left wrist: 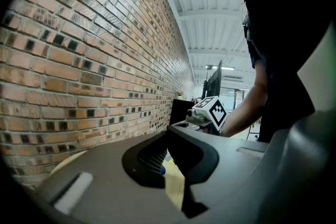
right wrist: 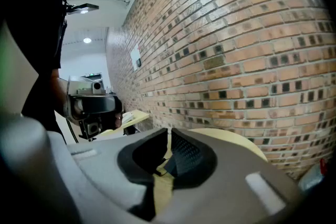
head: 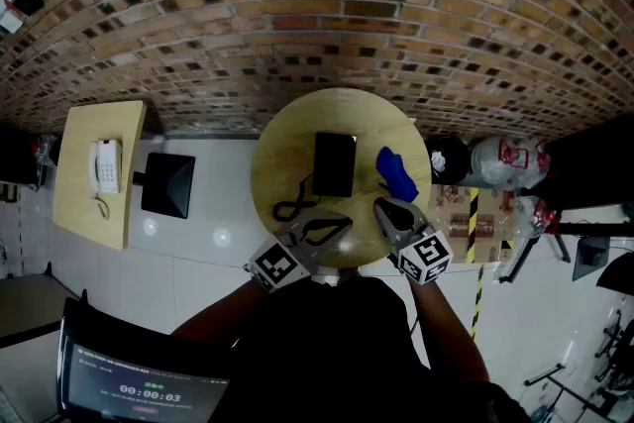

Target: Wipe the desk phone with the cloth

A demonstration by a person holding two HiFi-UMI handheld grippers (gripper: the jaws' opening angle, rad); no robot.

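Wiping not begun, I judge. On my round table (head: 282, 139) the black desk phone (head: 334, 163) sits mid-surface. The blue cloth (head: 396, 173) lies untouched just beside it, toward the right edge. My left gripper (head: 345, 223) and right gripper (head: 383, 207) hover at the near edge, both closed and empty.

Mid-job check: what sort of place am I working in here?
Likely an office corner in a lab or workshop, as a guess: a brick wall behind, a round wooden table holding a black desk phone and blue cloth, and a second table with a white phone.
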